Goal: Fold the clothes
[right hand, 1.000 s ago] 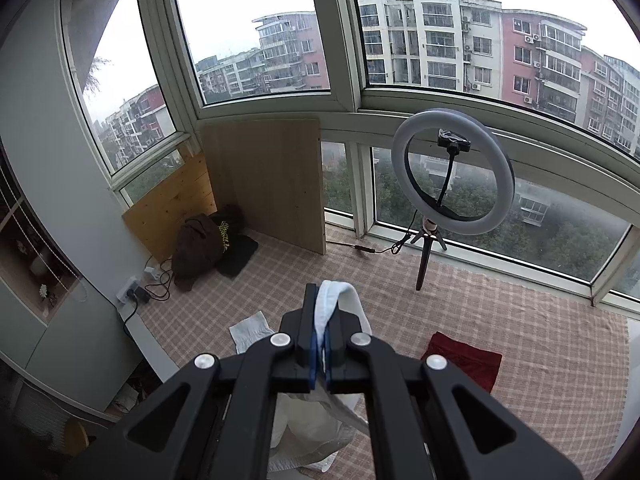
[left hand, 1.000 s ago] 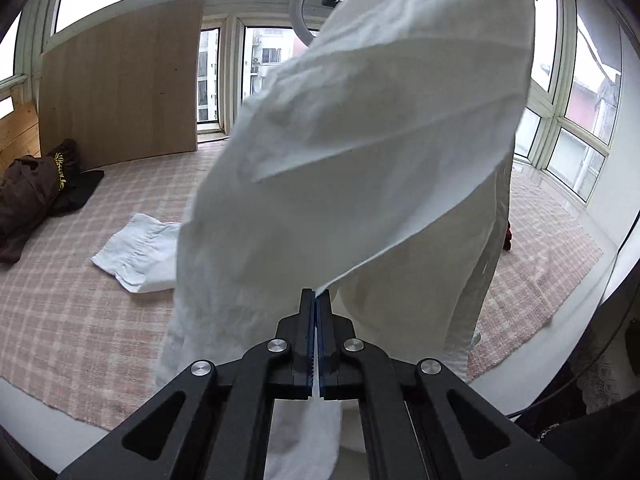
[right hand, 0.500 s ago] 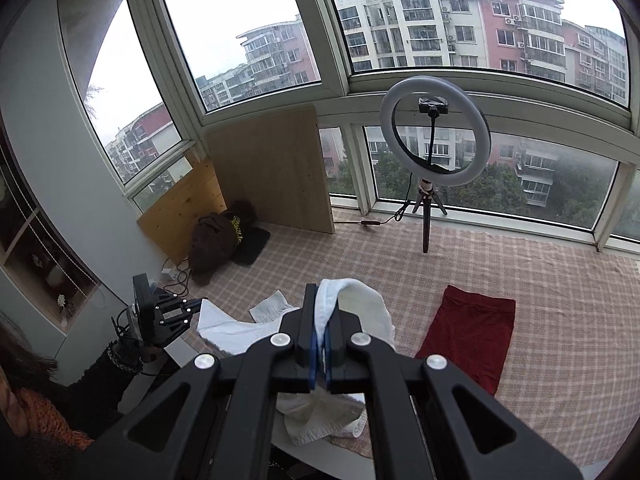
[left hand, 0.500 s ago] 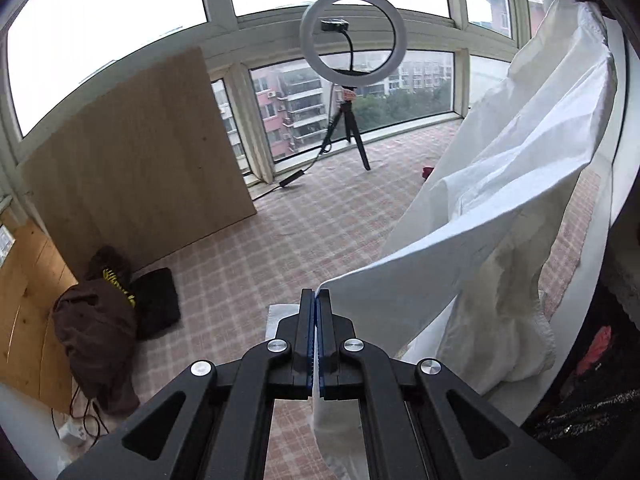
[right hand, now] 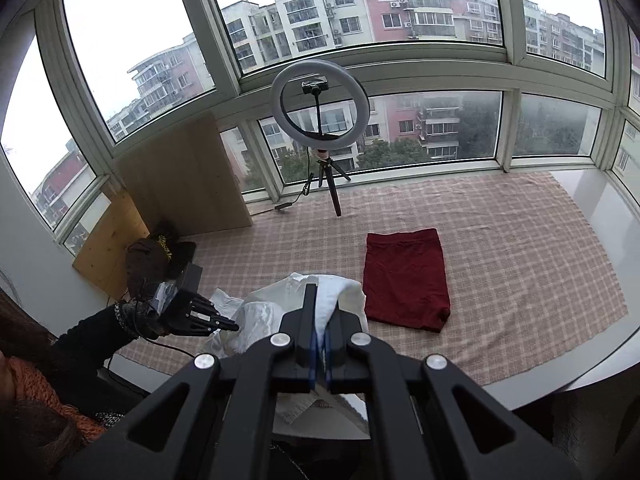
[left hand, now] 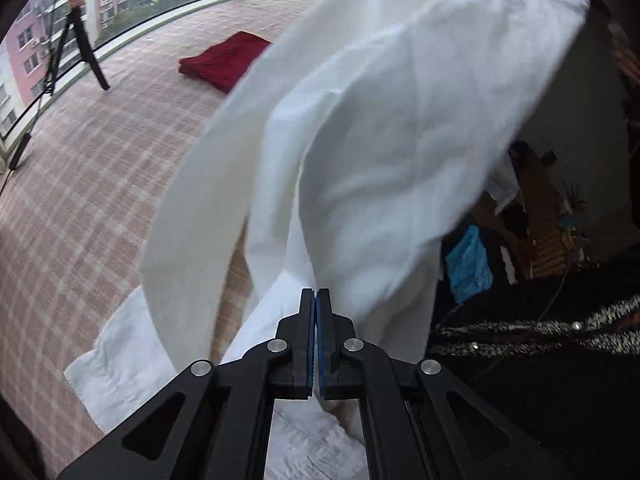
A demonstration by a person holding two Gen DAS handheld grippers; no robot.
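A white shirt (left hand: 380, 128) hangs in the air and fills most of the left wrist view, blurred by motion. My left gripper (left hand: 316, 300) is shut on an edge of it, and a sleeve with its cuff (left hand: 120, 360) trails down onto the checked cloth. In the right wrist view my right gripper (right hand: 318, 300) is shut on another part of the white shirt (right hand: 260, 312), which bunches below it near the front edge. The left gripper (right hand: 208, 318) shows there at the lower left, held by a dark-sleeved arm.
A folded dark red garment (right hand: 406, 276) lies flat on the checked cloth (right hand: 520, 248), right of the shirt. A ring light on a tripod (right hand: 320, 120) stands by the windows. A wooden board (right hand: 188, 180) and brown clothes (right hand: 156, 252) sit at the left.
The left gripper has swung to the right with the shirt, so its view now takes in the red garment and the room's dark side. The right gripper has tipped down and moved closer to the cloth.
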